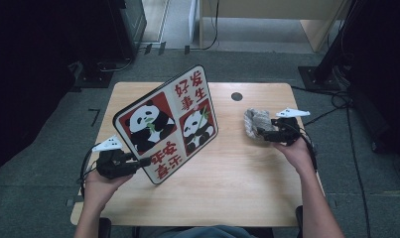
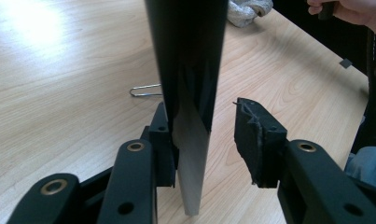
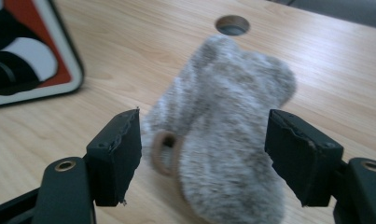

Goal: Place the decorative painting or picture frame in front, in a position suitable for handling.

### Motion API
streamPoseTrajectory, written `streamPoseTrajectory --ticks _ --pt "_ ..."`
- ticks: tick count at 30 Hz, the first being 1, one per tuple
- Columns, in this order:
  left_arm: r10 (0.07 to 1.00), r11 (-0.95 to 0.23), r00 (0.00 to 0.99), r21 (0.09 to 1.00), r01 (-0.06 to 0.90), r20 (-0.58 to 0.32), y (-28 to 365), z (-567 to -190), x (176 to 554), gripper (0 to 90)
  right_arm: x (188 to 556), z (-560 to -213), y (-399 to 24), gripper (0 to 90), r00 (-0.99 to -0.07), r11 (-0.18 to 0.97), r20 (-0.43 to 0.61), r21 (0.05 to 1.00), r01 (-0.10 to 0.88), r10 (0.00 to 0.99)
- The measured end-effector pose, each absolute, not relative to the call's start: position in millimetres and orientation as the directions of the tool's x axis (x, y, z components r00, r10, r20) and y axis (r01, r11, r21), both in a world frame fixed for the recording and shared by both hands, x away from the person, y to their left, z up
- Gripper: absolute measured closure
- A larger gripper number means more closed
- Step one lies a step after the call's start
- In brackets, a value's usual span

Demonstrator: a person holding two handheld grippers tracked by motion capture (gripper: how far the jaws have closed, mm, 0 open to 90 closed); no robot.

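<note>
From above, my left claw (image 1: 138, 162) had the panda board (image 1: 166, 124) tilted up off the worktop (image 1: 237, 183). Looking along that claw, one pad touched the board and the other stood apart, so I should squeeze gently. My right claw (image 3: 202, 154) gaped around the fluffy slipper (image 3: 227, 140).

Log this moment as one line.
left gripper: open around panda board edge | right gripper: open around grey fluffy cloth | table
</note>
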State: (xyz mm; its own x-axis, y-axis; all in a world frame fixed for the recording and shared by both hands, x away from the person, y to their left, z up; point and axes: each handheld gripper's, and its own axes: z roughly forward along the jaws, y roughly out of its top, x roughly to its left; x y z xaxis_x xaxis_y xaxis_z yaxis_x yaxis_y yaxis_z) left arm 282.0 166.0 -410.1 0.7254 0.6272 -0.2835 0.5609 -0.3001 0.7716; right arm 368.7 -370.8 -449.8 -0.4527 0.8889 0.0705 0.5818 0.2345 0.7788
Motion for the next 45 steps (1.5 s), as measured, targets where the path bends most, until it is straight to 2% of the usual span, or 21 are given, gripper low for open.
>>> streamPoseTrajectory --ticks 8,13,16,19,25,32,40,45 --pt "0.628 -0.289 0.720 0.770 0.569 -0.296 167.3 -410.5 283.3 65.3 396.2 -466.7 -379.4 26.9 -0.391 0.196 0.102 0.733 0.651 0.915" --pt "0.631 -0.283 0.717 0.773 0.567 -0.295 167.1 -410.8 283.9 67.2 415.3 -475.2 -373.8 31.1 -0.380 0.179 0.131 0.714 0.677 0.916" --pt "0.632 -0.277 0.715 0.775 0.568 -0.298 167.7 -411.2 284.3 68.8 424.2 -483.6 -371.5 35.3 -0.387 0.195 0.135 0.689 0.698 0.912" --pt "0.632 -0.273 0.714 0.777 0.568 -0.300 167.6 -411.6 284.6 69.3 429.9 -490.0 -370.3 44.2 -0.377 0.191 0.146 0.667 0.720 0.915" --pt "0.634 -0.268 0.712 0.777 0.569 -0.303 166.9 -411.7 284.5 69.6 432.2 -494.2 -370.6 56.5 -0.373 0.207 0.120 0.659 0.723 0.920" --pt "0.632 -0.263 0.712 0.780 0.568 -0.305 166.6 -412.5 286.9 72.3 430.9 -492.4 -372.0 62.7 -0.365 0.189 0.144 0.653 0.733 0.920" --pt "0.631 -0.240 0.703 0.780 0.578 -0.328 167.6 -414.2 288.0 78.1 428.2 -485.9 -376.9 65.7 -0.374 0.182 0.172 0.647 0.740 0.911" --pt "0.631 -0.237 0.702 0.780 0.579 -0.329 166.0 -414.6 287.9 78.2 425.3 -477.2 -379.5 65.9 -0.377 0.173 0.183 0.656 0.734 0.908"
